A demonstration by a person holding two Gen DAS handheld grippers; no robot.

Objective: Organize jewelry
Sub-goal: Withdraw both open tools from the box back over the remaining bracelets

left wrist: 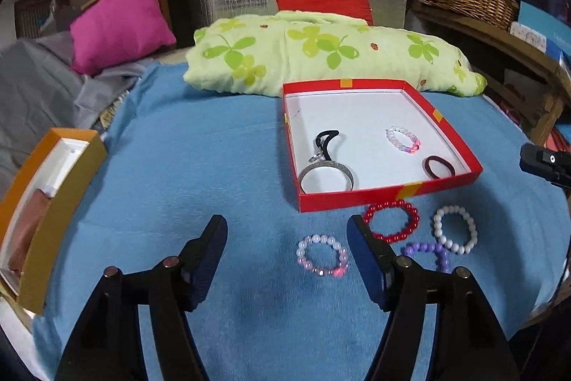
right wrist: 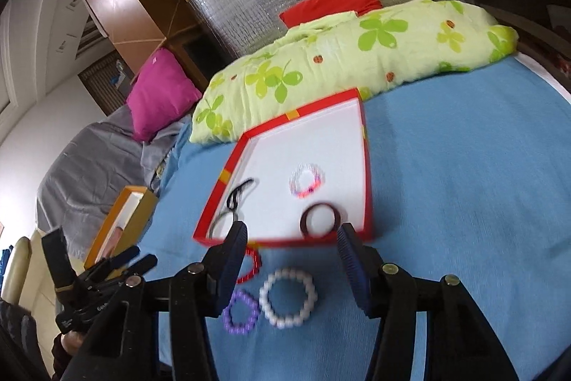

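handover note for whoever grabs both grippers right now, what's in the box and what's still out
Left gripper: open, empty, over the blue cloth.
Right gripper: open, empty, near the red box front edge.
Done, in the box: silver bangle, black hair tie, pink-white bead bracelet, dark red band.
Left, on the cloth: pink bracelet, red bracelet, white bracelet, purple bracelet.
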